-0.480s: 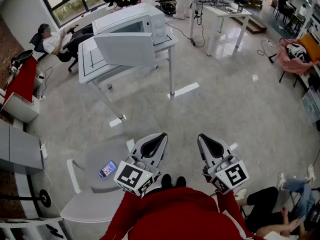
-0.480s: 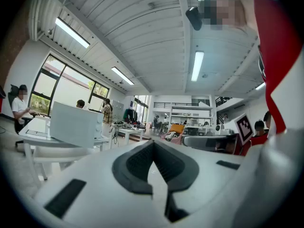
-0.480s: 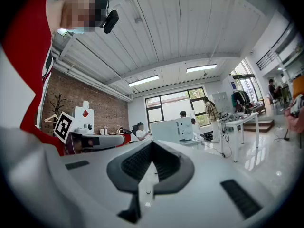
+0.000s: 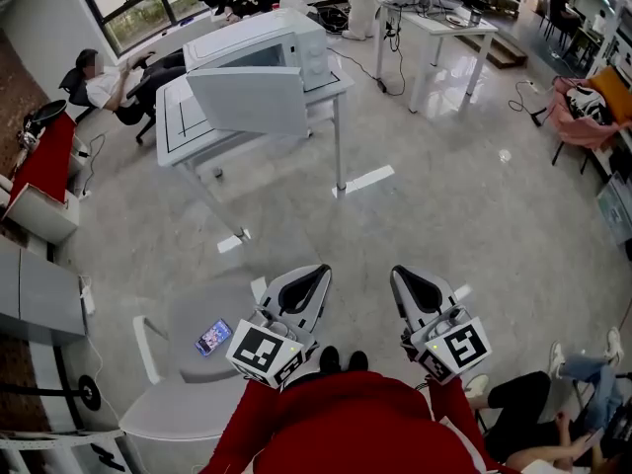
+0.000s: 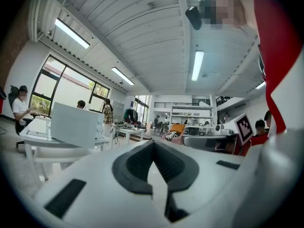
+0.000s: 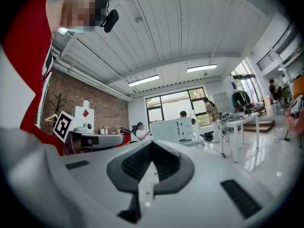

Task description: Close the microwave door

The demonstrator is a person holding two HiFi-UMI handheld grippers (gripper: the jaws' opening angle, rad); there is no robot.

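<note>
The white microwave (image 4: 262, 42) stands on a white table (image 4: 178, 126) far across the floor, and its door (image 4: 247, 99) is swung open toward me. My left gripper (image 4: 314, 275) and right gripper (image 4: 403, 276) are held low near my body, far from the microwave, both shut with nothing between the jaws. In the left gripper view the microwave (image 5: 76, 125) sits left of the left gripper (image 5: 153, 146). In the right gripper view the microwave (image 6: 175, 128) shows just above the right gripper (image 6: 151, 148).
A grey chair (image 4: 188, 383) with a phone (image 4: 212, 336) on its seat stands by my left side. A person (image 4: 99, 79) sits left of the microwave table. A second white table (image 4: 439, 23) stands at the back right. Another seated person (image 4: 553, 408) is at my lower right.
</note>
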